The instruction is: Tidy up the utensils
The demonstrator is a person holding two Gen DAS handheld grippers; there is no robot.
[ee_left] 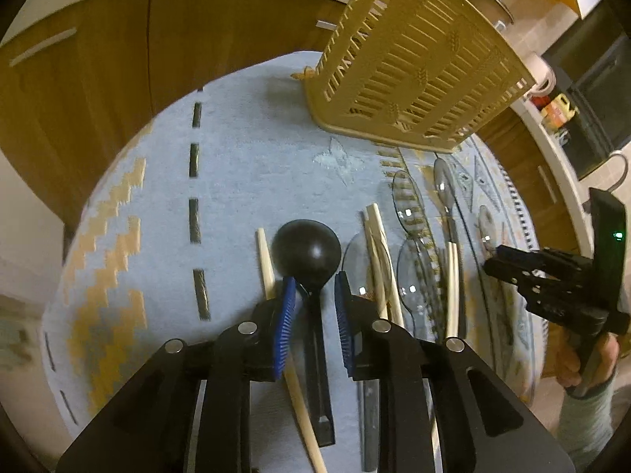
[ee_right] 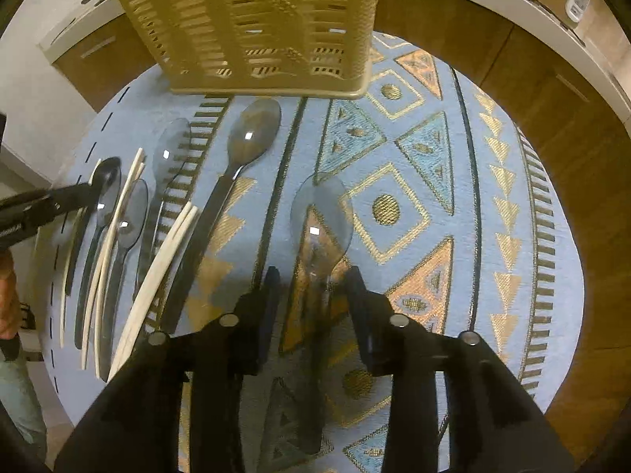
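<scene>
Between left tool [ee_left: 313, 287] pads (parted), black ladle [ee_left: 307, 250], basket [ee_left: 414, 63] beyond

The ladle [ee_left: 307, 251] looked glossy black plastic, the spoons [ee_right: 321, 213] clear smooth plastic, the basket [ee_left: 418, 63] matt beige plastic, the tablecloth [ee_right: 418, 181] woven cloth

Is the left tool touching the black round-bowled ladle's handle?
Cannot tell. In the left wrist view the left tool straddles the black ladle; its left blue pad meets the neck, without a plain gap or contact.
</scene>
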